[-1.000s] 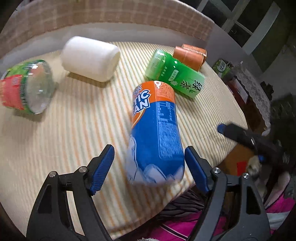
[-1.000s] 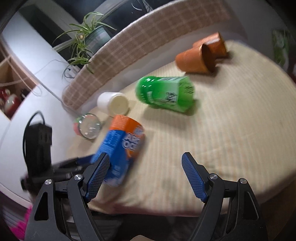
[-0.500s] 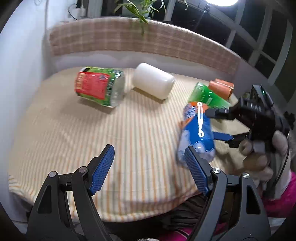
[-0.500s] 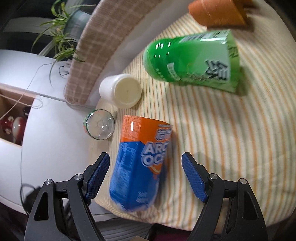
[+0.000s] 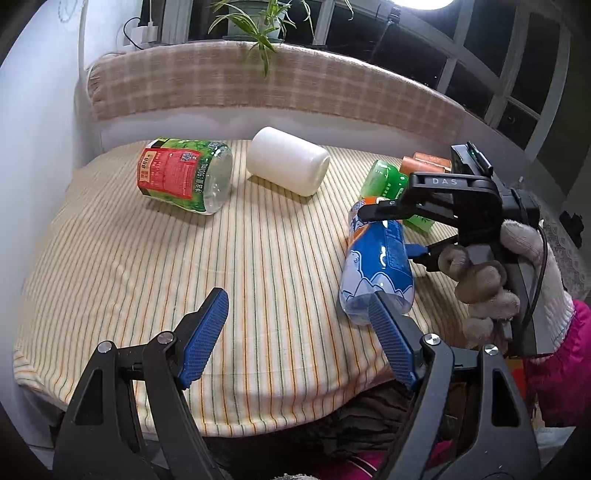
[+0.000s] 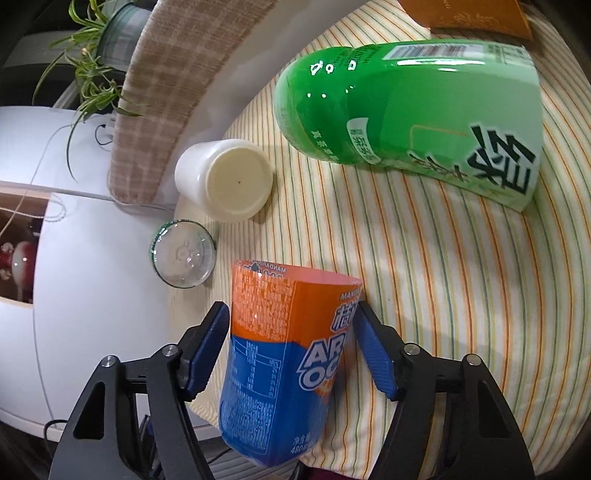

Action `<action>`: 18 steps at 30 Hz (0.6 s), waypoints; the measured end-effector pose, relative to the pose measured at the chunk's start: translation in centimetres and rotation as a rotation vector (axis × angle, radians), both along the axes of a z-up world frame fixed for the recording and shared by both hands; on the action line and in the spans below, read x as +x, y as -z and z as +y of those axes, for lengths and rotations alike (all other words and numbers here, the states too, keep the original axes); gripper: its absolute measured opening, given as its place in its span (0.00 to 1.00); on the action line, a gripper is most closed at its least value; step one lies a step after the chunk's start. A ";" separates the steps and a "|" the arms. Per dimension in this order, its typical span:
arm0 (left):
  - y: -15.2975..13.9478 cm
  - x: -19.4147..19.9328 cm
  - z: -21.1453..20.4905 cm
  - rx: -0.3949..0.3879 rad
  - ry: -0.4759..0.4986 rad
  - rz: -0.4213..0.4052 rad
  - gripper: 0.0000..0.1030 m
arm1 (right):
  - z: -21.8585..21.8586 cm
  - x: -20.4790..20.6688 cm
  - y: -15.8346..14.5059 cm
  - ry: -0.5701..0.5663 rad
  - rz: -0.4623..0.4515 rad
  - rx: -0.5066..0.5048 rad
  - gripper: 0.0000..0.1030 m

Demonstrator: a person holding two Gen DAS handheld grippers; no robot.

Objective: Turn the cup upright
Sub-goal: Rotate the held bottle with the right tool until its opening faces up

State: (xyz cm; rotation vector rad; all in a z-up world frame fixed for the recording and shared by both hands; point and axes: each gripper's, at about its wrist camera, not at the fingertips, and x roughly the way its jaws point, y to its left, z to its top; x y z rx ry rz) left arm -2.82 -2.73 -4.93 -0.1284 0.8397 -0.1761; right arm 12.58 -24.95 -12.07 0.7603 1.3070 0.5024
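Left wrist view, left to right: clear cup with red and green label (image 5: 184,179) lying on its side at far left of the striped tabletop (image 5: 147,266), open bottom facing right. White cup (image 5: 288,160) just beside it, also on its side. Left tongs (image 5: 299,332) low in front, spread wide, pinching nothing, hovering above the cloth edge. Blue and orange cup (image 5: 376,262) right of centre near the front edge, tilted, orange end away, blue end toward camera and just behind the right finger of the left tongs. Green cup (image 5: 384,181) behind it, on its side, partly hidden. Orange-brown cups (image 5: 424,162) farther back, lying down. Right tongs (image 5: 399,229) coming in from the right, pressed on the blue and orange cup's upper part, held by a gloved hand (image 5: 498,280). Checked cushion (image 5: 258,88) along the back, plant (image 5: 258,22) above it.

Right wrist view, left to right: plant (image 6: 92,66) top left, checked cushion (image 6: 177,74) beside it. Clear cup (image 6: 183,253) seen end-on at tabletop (image 6: 443,258) edge, white cup (image 6: 225,182) touching or nearly touching it, base facing camera. Blue and orange cup (image 6: 280,362) pinched between right tongs (image 6: 291,350), both pads against its sides near the orange band, blue end overhanging the front edge. Green cup (image 6: 406,107) on its side upper right, well apart. Orange-brown cup (image 6: 469,14) at top edge.
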 end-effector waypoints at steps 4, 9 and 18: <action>0.0 0.0 0.6 -0.038 -0.005 0.004 0.78 | 0.4 0.2 -0.3 -0.022 -0.011 -0.014 0.63; 0.2 0.0 1.3 -0.051 -0.023 0.006 0.78 | 0.6 0.0 -1.4 -0.040 -0.071 -0.048 0.62; 0.1 0.0 2.2 -0.094 -0.037 0.010 0.78 | 0.9 -0.8 -5.3 -0.061 -0.334 -0.221 0.61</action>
